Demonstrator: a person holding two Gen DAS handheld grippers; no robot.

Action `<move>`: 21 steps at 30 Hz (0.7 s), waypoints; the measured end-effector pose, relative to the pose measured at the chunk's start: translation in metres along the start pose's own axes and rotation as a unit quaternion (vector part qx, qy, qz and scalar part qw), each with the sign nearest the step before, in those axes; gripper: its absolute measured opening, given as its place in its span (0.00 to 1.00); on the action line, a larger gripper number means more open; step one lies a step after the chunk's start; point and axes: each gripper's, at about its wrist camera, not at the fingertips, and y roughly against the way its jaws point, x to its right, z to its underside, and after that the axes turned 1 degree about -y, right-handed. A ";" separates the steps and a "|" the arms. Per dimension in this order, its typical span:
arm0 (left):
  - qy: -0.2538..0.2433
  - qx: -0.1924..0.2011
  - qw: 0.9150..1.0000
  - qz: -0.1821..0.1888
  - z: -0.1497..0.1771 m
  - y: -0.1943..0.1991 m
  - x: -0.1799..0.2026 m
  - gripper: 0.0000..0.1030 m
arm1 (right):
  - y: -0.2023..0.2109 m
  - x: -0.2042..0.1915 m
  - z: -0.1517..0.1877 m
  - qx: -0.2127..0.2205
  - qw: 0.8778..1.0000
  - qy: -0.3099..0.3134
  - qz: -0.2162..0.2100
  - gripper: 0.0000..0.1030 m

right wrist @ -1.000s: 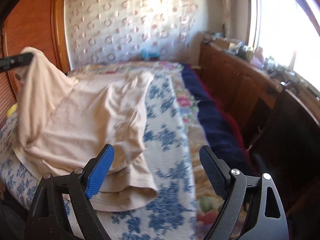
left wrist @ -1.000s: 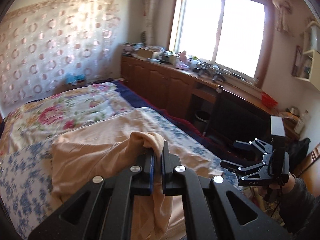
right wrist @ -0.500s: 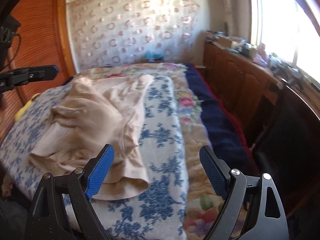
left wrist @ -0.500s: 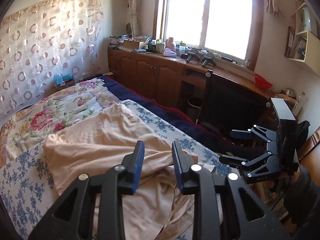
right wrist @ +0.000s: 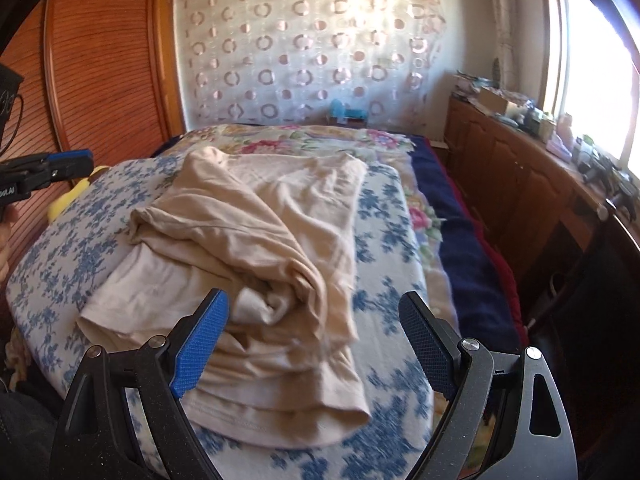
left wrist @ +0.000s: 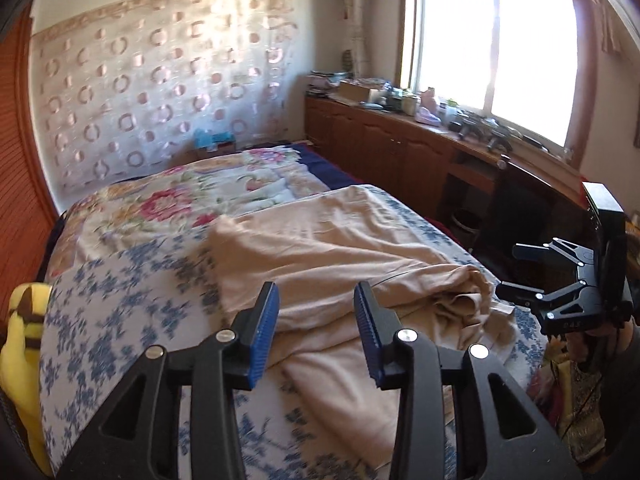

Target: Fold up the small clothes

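Observation:
A beige garment [left wrist: 340, 264] lies crumpled and partly folded over itself on the blue-flowered bed cover [left wrist: 120, 320]; it also shows in the right wrist view [right wrist: 256, 240]. My left gripper [left wrist: 316, 328] is open and empty, held just above the garment's near edge. My right gripper [right wrist: 312, 340] is open wide and empty, over the bunched near part of the garment. The right gripper also shows in the left wrist view [left wrist: 560, 276], at the bed's right edge. One left fingertip [right wrist: 60, 164] shows at the far left of the right wrist view.
A yellow plush toy [left wrist: 24, 320] lies at the bed's left edge. A floral quilt [left wrist: 192, 200] covers the far half of the bed. Wooden cabinets [left wrist: 400, 152] with clutter run under the window. A wooden headboard panel [right wrist: 100, 60] stands on the left.
My left gripper was shut on a raised fold of the garment; it has opened and let go. The garment has dropped into a crumpled heap on the bed. My right gripper stayed open.

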 end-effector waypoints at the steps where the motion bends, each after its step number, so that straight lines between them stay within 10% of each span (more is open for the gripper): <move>1: 0.005 0.001 1.000 -0.005 0.004 0.002 -0.005 0.36 | -0.003 -0.003 -0.002 -0.001 1.000 0.003 -0.002 0.86; 21: 0.067 0.000 0.997 -0.048 0.055 0.021 -0.075 0.36 | -0.088 -0.118 -0.062 -0.048 0.987 0.117 -0.096 0.85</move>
